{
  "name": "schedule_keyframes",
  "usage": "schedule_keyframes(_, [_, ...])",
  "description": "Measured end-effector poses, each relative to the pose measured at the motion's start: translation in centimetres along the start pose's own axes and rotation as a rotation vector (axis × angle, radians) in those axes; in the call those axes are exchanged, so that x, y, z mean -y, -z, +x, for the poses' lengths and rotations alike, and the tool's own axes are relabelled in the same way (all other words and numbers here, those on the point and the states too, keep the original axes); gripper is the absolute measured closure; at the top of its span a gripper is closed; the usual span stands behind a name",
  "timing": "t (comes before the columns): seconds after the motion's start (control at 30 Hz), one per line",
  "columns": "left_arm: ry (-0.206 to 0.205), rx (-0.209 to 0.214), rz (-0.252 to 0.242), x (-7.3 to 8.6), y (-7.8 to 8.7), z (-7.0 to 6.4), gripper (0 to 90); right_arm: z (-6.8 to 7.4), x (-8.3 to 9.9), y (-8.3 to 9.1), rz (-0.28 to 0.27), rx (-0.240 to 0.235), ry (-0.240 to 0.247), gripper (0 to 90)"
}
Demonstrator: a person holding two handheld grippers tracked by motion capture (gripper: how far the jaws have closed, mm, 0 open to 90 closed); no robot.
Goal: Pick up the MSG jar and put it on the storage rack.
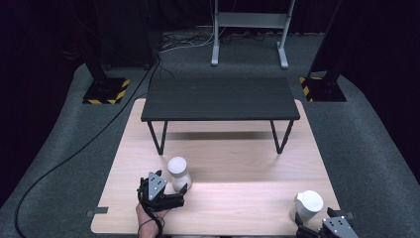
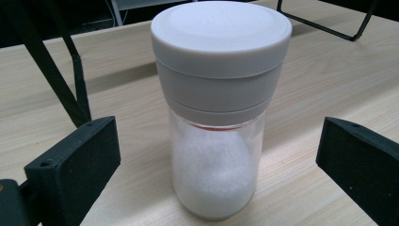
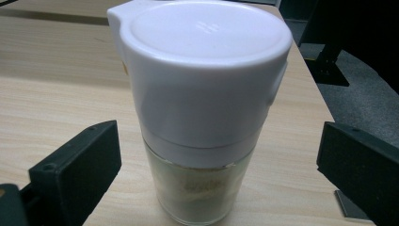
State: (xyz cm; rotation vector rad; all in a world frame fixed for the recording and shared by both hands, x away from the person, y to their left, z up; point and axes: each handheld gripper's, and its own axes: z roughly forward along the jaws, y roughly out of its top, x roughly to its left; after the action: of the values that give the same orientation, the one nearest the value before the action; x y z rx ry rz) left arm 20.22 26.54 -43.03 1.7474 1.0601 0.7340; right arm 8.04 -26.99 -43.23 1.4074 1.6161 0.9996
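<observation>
We see the left gripper (image 2: 211,165) spread wide around the upright salt shaker (image 2: 219,113), no contact. Right gripper (image 3: 216,165) likewise gapes around the white-capped jar (image 3: 202,108) near the table's (image 1: 237,163) right front corner.

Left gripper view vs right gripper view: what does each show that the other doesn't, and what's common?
Left gripper view: a clear shaker with a grey round cap and white grains inside, with black shelf legs behind it.

Right gripper view: a clear shaker with a white flip-top cap and pale brownish contents, near the table edge, with grey floor beyond.

Both: open black jaws flanking an upright shaker on the light wooden table, not touching it.
</observation>
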Motion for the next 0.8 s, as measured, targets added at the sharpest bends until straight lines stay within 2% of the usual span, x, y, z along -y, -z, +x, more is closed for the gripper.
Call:
schedule_keyframes(0.23, [-0.006, -0.001, -0.001, -0.1, -0.8, 0.0, 0.0, 0.0, 0.0, 0.0, 0.001, 0.0, 0.001, 0.0])
schedule_keyframes(0.5, [0.005, 0.01, -0.014, -0.3, -1.6, 0.3, 0.0, -0.1, -0.1, 0.0, 0.005, -0.003, 0.001, 0.0])
schedule_keyframes(0.8, [0.004, 0.017, -0.06, -0.4, -2.2, 0.6, 0.1, -0.1, -0.1, 0.0, 0.004, -0.002, 0.0, 0.0])
